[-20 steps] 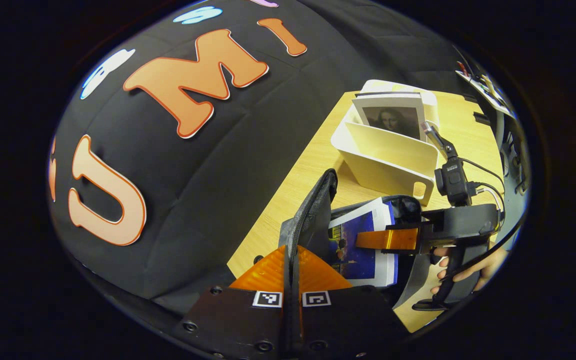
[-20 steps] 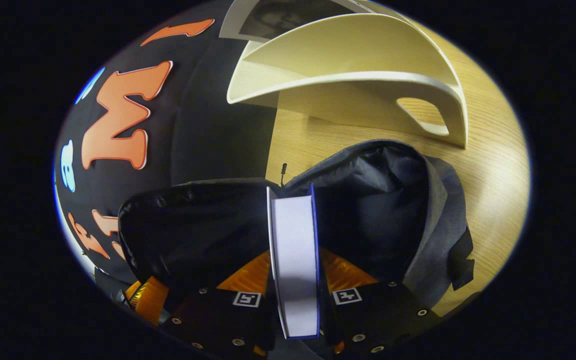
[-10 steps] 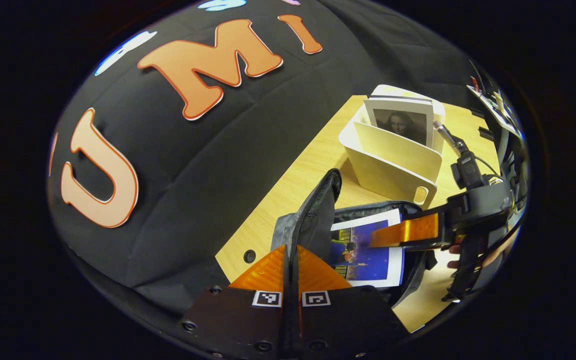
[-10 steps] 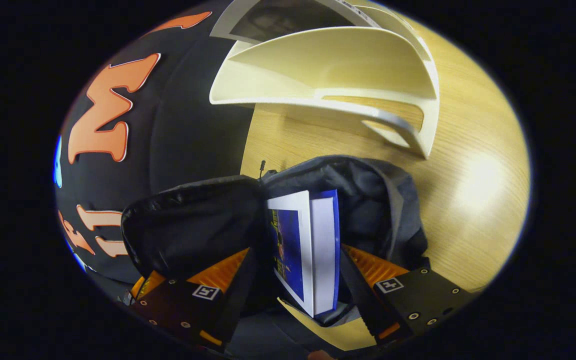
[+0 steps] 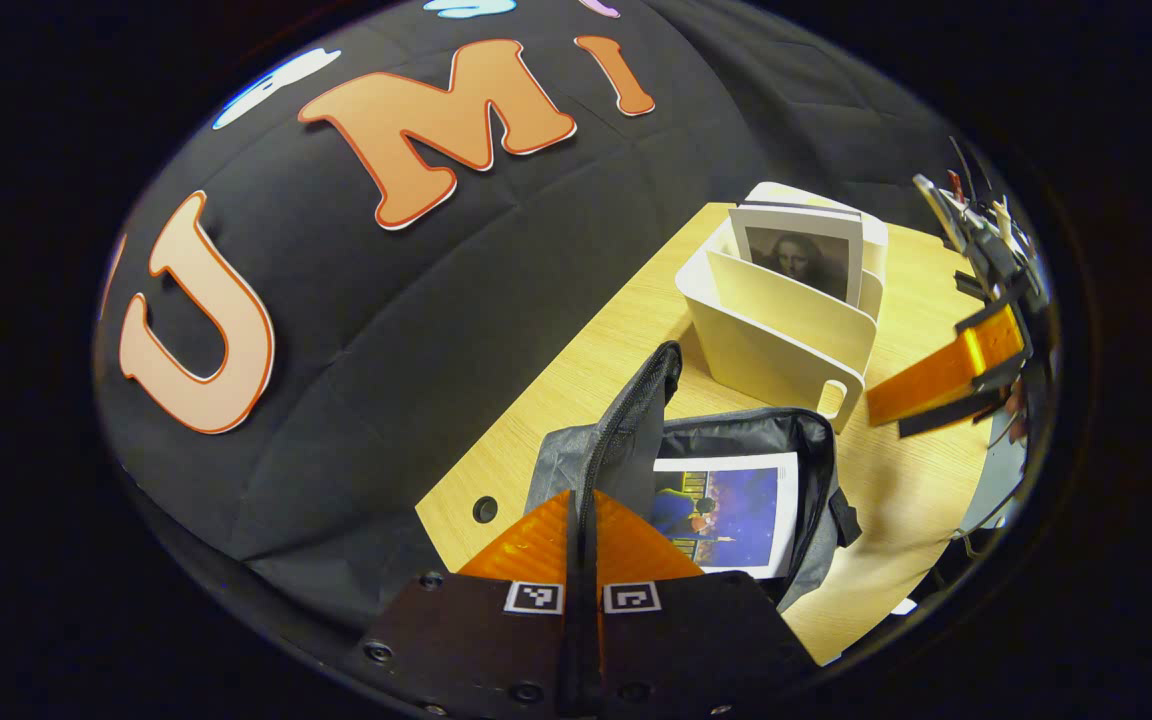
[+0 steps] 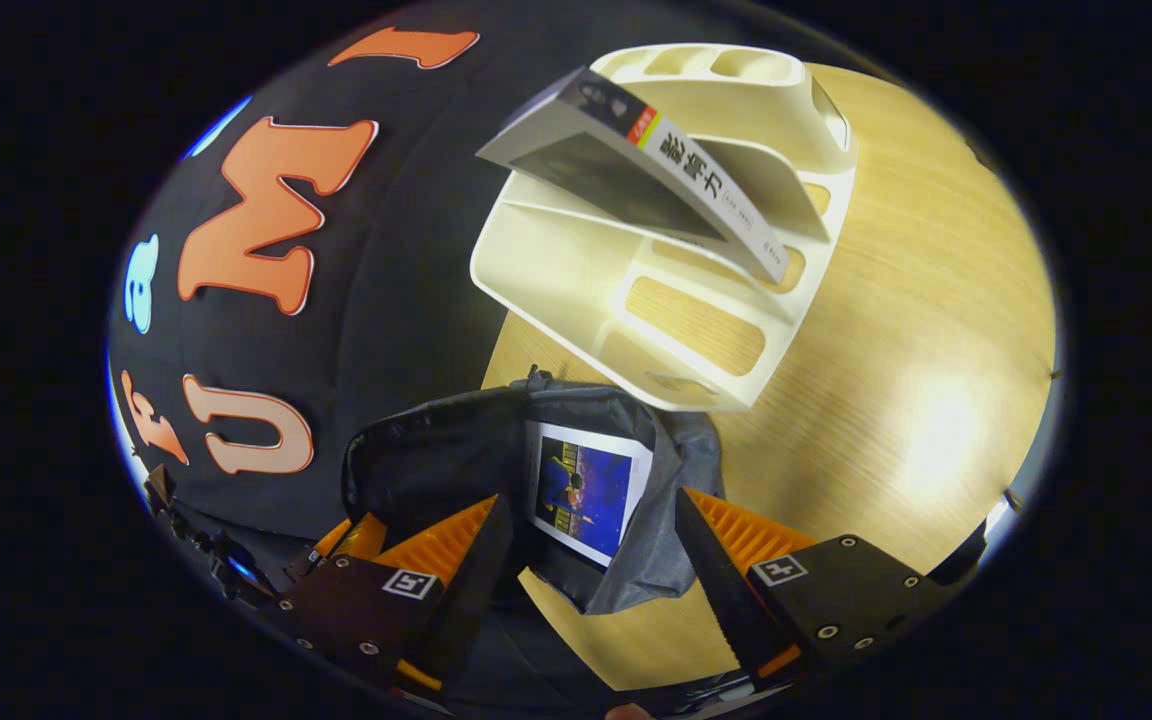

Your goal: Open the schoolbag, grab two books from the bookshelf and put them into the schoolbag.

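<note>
Inside the open schoolbag lies the blue book, just released by the right gripper, fingers now wide and lifted away, while the left gripper still pinches the bag's flap; one book remains in the bookshelf.

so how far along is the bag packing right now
Done: the schoolbag is open and one blue-covered book lies inside it. In hand: the left gripper is shut on the bag's opened flap, holding it up; the right gripper is open and empty above the bag. Left: the second book leans in the bookshelf, not yet picked.
</note>
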A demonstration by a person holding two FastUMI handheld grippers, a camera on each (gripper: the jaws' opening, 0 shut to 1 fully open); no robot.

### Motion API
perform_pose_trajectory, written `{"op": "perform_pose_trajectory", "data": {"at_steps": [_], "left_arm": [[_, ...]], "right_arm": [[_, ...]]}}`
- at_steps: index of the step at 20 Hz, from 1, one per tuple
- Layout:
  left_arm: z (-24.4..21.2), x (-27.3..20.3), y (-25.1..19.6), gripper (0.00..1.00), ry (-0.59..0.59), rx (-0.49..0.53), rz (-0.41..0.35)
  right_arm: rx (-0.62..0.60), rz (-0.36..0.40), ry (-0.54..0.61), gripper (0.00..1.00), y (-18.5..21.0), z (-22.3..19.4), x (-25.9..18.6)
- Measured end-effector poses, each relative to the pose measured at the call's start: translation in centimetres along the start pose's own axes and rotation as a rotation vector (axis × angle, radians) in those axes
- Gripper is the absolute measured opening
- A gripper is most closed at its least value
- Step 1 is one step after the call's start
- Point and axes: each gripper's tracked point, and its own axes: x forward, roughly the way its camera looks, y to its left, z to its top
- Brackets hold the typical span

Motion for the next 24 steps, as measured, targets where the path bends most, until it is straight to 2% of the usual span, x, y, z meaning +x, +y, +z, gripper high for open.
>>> {"op": "perform_pose_trajectory", "data": {"at_steps": [4, 8, 13, 17, 19, 24], "left_arm": [[-0.3, -0.3, -0.1, 0.01, -0.006, -0.009, -0.003], [-0.4, -0.2, -0.3, 0.01, -0.006, -0.015, -0.009], [-0.5, 0.1, -0.9, 0.01, 0.003, -0.006, -0.018], [-0.5, 0.5, -0.9, 0.01, 0.017, 0.004, -0.014], [-0.5, 0.6, -0.6, 0.01, 0.023, 0.007, -0.005], [-0.5, 1.2, -0.2, 0.01, 0.049, 0.015, 0.007]], "right_arm": [[-0.163, -0.111, -0.022, 0.98, -3.5, 3.4, -5.3], [-0.344, -0.226, -0.032, 0.98, -4.9, 7.4, -9.2], [-0.623, -0.336, -0.033, 0.98, -1.9, 13.4, -12.2], [-0.812, -0.366, -0.002, 0.99, 2.8, 17.2, -11.5], [-0.86, -0.381, 0.01, 0.98, 4.3, 18.9, -10.1], [-0.945, -0.44, 0.11, 0.99, 5.2, 22.2, -5.9]]}}
